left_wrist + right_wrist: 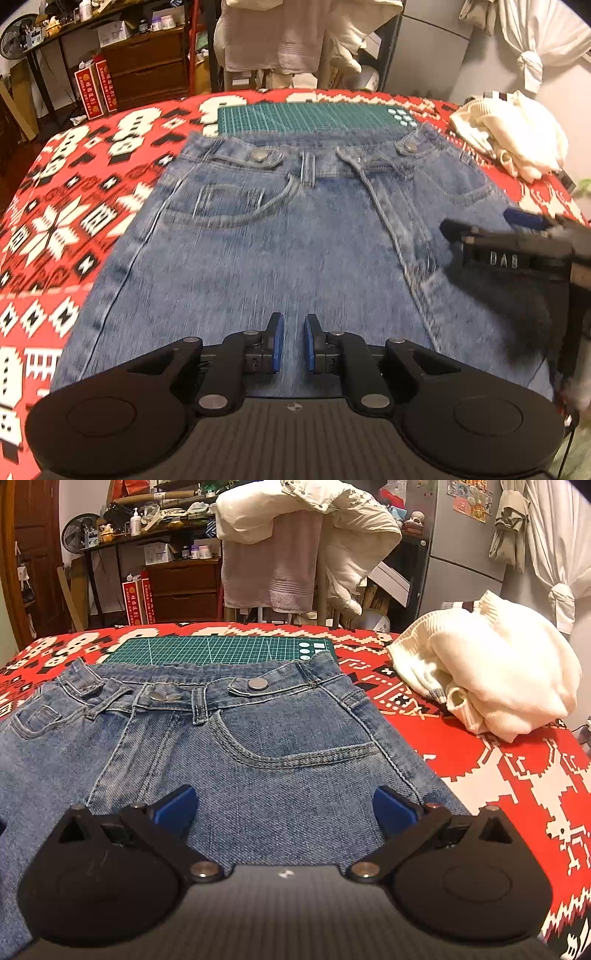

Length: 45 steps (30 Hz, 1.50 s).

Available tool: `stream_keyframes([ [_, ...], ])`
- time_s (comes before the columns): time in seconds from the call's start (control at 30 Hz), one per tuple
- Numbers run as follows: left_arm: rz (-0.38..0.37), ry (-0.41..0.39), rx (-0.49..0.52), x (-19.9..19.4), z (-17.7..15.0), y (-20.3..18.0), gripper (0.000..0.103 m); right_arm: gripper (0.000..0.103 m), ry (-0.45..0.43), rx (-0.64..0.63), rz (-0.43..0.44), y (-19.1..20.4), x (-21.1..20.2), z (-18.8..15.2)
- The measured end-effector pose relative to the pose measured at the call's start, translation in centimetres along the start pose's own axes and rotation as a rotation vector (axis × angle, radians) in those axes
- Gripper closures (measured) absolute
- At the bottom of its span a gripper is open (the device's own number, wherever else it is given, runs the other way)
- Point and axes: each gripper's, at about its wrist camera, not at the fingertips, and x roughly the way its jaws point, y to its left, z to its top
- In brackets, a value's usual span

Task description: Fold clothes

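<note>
The jeans (280,236) lie flat on the desk (74,206) ahead of me, waistband at the far end. Behind the waistband lies the cutting mat (306,116), partly under it. To the right of the jeans, apart from them, sits the sweater (495,679). Both my grippers are over the jeans, my left gripper (294,343) nearer me, my right gripper (284,808) toward their right side.

Your left gripper (294,341) sits low centre over the jeans (280,240), blue pads nearly together with a narrow gap, nothing between them. Jeans lie flat on the red cloth (62,206), waistband toward the green mat (306,116). Right gripper (476,236) blurred at right edge. White sweater (513,133) upper right.
</note>
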Motion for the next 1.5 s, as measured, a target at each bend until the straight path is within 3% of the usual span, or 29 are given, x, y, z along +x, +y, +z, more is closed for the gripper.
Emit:
stream_keyframes([
  [0.5,-0.015,0.065,0.095,-2.4,-2.7,-1.2,0.091,0.000,-0.002,-0.002,-0.002,0.0,0.1,0.0],
  [0.77,-0.010,0.063,0.142,-3.3,-2.6,-2.5,0.091,0.000,-0.003,-0.002,-0.002,0.0,0.1,0.0],
  [1.5,0.034,0.051,0.114,-3.3,-1.0,-0.6,0.091,0.000,-0.003,-0.002,-0.002,0.0,0.1,0.0],
])
